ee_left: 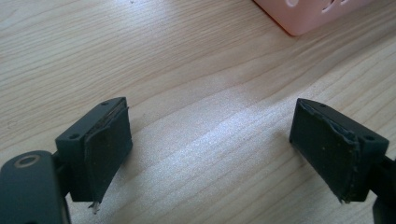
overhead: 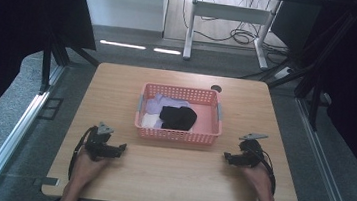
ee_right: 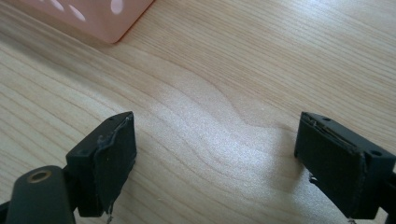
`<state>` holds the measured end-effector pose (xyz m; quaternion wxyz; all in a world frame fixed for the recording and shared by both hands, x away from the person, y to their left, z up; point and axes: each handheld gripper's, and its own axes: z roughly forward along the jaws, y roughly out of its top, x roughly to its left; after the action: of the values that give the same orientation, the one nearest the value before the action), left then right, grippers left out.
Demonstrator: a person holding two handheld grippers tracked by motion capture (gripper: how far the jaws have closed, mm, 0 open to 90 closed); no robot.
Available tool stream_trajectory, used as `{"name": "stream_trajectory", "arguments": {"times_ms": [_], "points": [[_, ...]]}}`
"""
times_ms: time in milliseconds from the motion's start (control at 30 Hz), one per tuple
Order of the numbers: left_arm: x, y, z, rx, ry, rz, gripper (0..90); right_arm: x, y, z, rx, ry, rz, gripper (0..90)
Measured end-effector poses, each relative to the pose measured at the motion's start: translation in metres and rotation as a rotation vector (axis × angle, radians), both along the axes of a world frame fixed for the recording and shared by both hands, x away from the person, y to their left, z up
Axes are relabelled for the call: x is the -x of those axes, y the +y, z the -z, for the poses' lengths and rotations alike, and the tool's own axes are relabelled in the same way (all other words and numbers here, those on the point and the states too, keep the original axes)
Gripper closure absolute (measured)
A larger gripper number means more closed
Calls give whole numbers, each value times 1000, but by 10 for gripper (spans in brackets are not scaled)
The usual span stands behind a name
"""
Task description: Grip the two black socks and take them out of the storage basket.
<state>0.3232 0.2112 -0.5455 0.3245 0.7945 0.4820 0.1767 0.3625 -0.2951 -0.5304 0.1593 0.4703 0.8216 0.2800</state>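
Cloth fills the pink basket (overhead: 178, 135) at twelve o'clock from me on the wooden table (overhead: 173, 180), and I count three pieces, though the heap hides how each one folds: a black piece (overhead: 178, 117) on top, a lilac piece (overhead: 162, 103) behind it at eleven o'clock, a white piece (overhead: 149, 121) tucked under at nine o'clock. What kind of garments they are I cannot make out from the high view. I can read no label or writing on the basket or the cloth.

One basket, one table, two grippers. My left gripper (overhead: 122, 147) rests on the table at eight o'clock from the basket, pointing toward three o'clock; my right gripper (overhead: 226, 157) rests at four o'clock from it, pointing toward nine o'clock. Both lie near the basket's front corners without touching it.

In the left gripper view my jaws stand wide apart over bare wood, with nothing between them, and a corner of the basket (ee_left: 308, 18) is cut off at one o'clock. In the right gripper view the jaws gape just as wide and hold nothing, the basket corner (ee_right: 93, 18) cropped at eleven o'clock. The rubber pads (ee_right: 114, 163) look frayed along their edges.
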Motion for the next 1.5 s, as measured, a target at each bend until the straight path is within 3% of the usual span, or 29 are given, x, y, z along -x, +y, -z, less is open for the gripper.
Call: {"name": "stream_trajectory", "arguments": {"times_ms": [567,900,1000,1133,1500], "points": [[0,0,0,2,0,1,124,1,-1,1,-5,-11,-6,124],[0,0,0,4,1,-2,125,-1,2,-3,15,33,-9,150],[0,0,0,5,1,-2,125,-2,2,-7,21,51,-19,169],[0,0,0,5,1,-2,125,-3,4,-12,38,39,-29,180],[0,0,0,-1,1,3,126,-8,5,-35,-17,42,-73,213]]}}
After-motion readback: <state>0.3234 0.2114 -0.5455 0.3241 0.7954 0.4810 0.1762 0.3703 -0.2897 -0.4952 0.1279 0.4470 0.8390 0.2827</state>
